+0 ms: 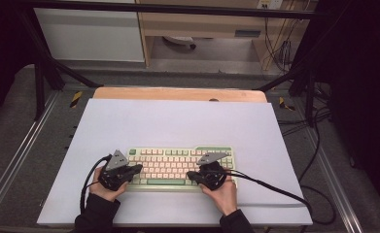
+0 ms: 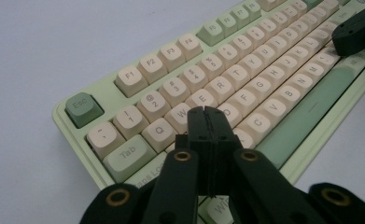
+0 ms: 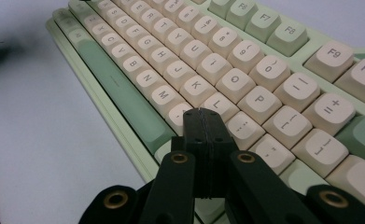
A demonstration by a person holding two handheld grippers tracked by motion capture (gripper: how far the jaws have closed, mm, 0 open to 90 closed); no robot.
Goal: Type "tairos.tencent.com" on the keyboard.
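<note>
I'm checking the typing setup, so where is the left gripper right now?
In the high view the left gripper sits at the keyboard's left end, jaws shut. Its own view puts the tips over the keys near W, Esc key off to the left.

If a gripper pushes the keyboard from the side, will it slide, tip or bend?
The keyboard lies flat and low, so it probably slides on the smooth sheet rather than tips. Its solid case looks stiff; bending seems unlikely.
</note>
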